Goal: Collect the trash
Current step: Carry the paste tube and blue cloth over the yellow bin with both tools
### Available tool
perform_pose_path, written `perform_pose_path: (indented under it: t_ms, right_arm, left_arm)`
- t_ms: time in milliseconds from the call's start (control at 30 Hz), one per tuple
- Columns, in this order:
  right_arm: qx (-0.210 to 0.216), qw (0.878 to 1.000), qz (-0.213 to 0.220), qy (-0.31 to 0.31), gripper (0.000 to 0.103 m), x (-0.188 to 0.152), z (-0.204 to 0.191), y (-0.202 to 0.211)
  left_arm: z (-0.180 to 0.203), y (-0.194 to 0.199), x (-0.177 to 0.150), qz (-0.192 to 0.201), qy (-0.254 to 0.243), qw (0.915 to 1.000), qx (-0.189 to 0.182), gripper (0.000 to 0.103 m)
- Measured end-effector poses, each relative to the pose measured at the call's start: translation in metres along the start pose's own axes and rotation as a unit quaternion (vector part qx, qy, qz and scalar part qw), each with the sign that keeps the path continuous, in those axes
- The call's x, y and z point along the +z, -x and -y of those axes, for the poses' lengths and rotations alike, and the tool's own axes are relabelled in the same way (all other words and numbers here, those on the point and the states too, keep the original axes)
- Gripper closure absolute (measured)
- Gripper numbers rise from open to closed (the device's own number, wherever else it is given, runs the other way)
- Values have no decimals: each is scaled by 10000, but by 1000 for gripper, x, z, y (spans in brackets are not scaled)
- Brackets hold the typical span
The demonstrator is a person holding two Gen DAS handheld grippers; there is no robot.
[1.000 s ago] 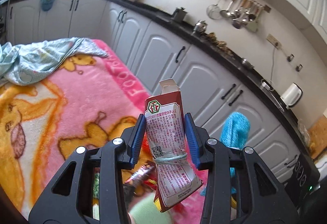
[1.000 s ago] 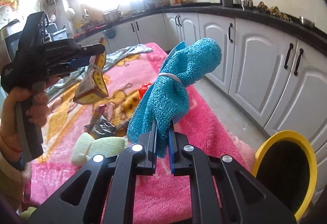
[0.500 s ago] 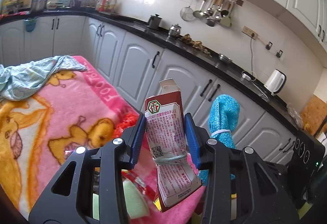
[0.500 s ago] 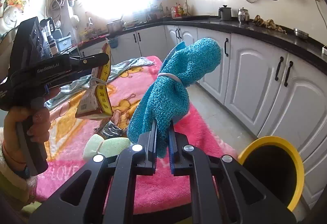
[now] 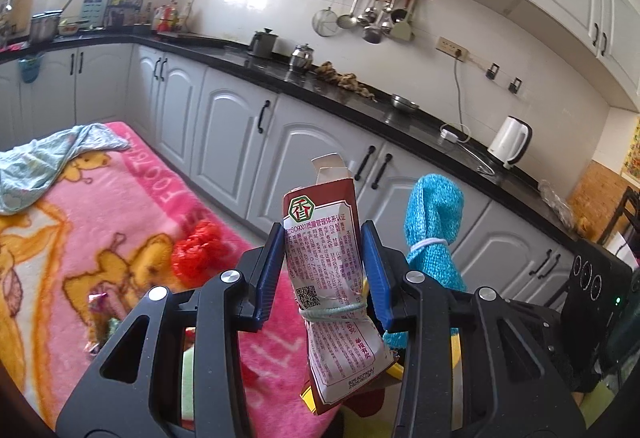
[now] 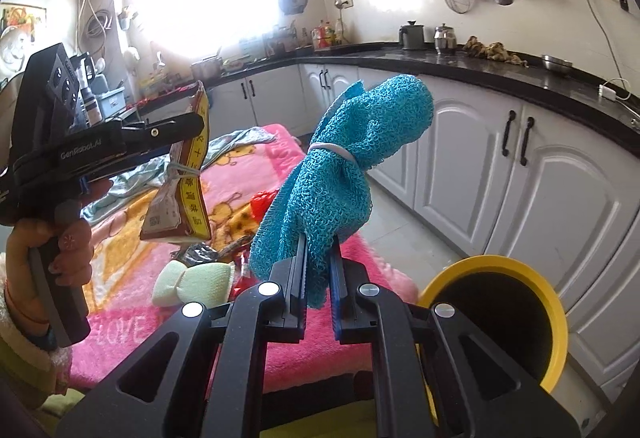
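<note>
My left gripper is shut on a crumpled red and white carton tied with a string, held upright in the air. In the right wrist view the same carton hangs from that gripper at the left, with a hand on its handle. My right gripper is shut on the lower end of a blue knitted cloth bundle bound with a white band; the same bundle shows in the left wrist view. A yellow-rimmed bin stands open at the lower right, beside the table.
A pink cartoon blanket covers the table, with a red crumpled bag, a shiny wrapper, a pale green sponge and a light cloth on it. White cabinets and a black counter line the right side.
Both grippers have risen and swung right, away from the blanket towards the cabinets, each still holding its item. The yellow bin now sits nearer the right gripper's front.
</note>
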State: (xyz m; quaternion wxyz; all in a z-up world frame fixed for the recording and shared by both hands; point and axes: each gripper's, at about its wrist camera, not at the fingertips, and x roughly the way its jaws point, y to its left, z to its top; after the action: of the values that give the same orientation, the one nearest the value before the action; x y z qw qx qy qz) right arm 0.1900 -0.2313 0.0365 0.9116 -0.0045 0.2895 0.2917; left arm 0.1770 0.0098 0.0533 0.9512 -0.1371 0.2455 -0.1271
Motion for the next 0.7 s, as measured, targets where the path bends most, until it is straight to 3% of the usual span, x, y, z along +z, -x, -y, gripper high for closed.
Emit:
perform_pose_path:
  t_ms: [700]
  right_arm:
    - [-540, 9975, 367, -260, 94, -12, 48, 47]
  left_arm:
    - [59, -20, -7, -105, -435, 9982, -394, 72]
